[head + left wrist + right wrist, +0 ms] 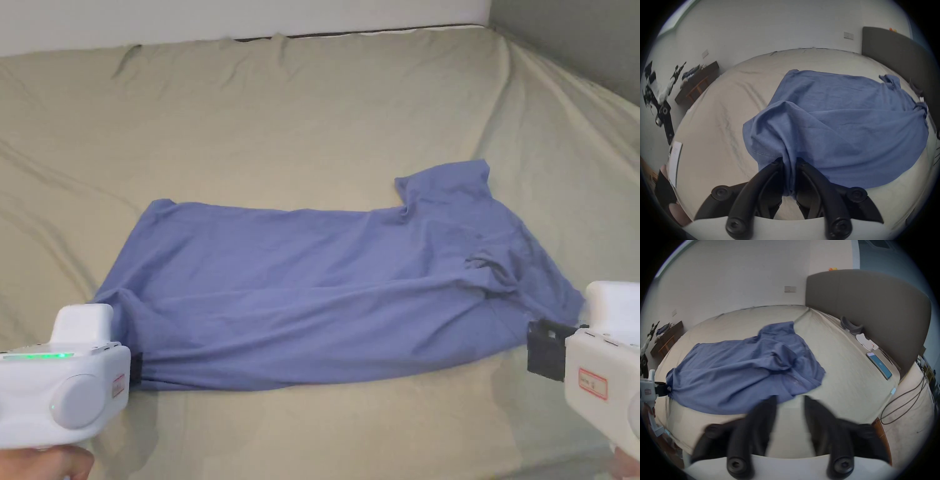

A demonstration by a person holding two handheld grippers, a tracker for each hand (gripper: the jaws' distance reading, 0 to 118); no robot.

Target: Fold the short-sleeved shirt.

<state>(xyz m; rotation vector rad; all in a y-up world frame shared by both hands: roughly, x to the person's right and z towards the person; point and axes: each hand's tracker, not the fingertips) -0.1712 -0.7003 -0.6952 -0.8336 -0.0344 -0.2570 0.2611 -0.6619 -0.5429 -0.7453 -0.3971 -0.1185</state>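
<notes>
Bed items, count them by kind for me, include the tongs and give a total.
Shirt: 1, blue
Tongs: 2, left tongs and right tongs
Phone: 1
Cable: 1
Total: 5

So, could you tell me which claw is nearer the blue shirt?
Left. The left claw grips the blue shirt's hem corner; the right claw sits open, just off its sleeve end.
</notes>
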